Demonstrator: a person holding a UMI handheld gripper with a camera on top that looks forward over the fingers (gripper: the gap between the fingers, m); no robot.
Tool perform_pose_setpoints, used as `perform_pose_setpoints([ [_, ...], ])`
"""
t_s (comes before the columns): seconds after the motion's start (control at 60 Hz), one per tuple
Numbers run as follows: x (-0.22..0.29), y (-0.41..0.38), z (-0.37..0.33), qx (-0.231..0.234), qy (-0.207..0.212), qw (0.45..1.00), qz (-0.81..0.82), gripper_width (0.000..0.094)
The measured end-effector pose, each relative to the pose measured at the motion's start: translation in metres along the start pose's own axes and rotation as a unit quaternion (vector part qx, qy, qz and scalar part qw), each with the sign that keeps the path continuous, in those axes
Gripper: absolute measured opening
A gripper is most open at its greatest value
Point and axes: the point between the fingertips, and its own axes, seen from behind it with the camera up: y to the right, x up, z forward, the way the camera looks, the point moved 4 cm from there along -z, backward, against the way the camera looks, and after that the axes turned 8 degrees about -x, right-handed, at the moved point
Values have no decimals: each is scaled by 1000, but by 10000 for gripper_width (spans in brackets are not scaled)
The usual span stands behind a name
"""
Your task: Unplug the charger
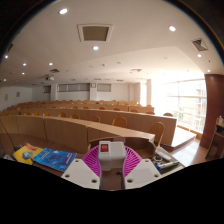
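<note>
Right between the gripper [112,168] fingers there's a white charger block [111,151], with slim gaps beside the pink pads [92,160], so that lane is plugged. Lower left of the frame, blue books [45,156] take up the desk surface [75,150]. Middle of the frame is wall-to-wall wooden desk rows [90,120]. Upper half is wide open air up to the ceiling [110,50]. Right side is open toward the windows [185,100].
</note>
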Motion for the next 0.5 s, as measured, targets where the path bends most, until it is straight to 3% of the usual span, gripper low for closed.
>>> perform_pose_setpoints([
  [0.183,-134,21,2,1,-154,988,-3,313],
  [0.283,-183,13,11,2,-196,980,20,362],
  [0.367,-191,18,3,1,-206,978,32,412],
  [0.433,-191,21,3,-2,-209,977,30,548],
  [0.5,-190,21,-7,0,-207,978,24,794],
])
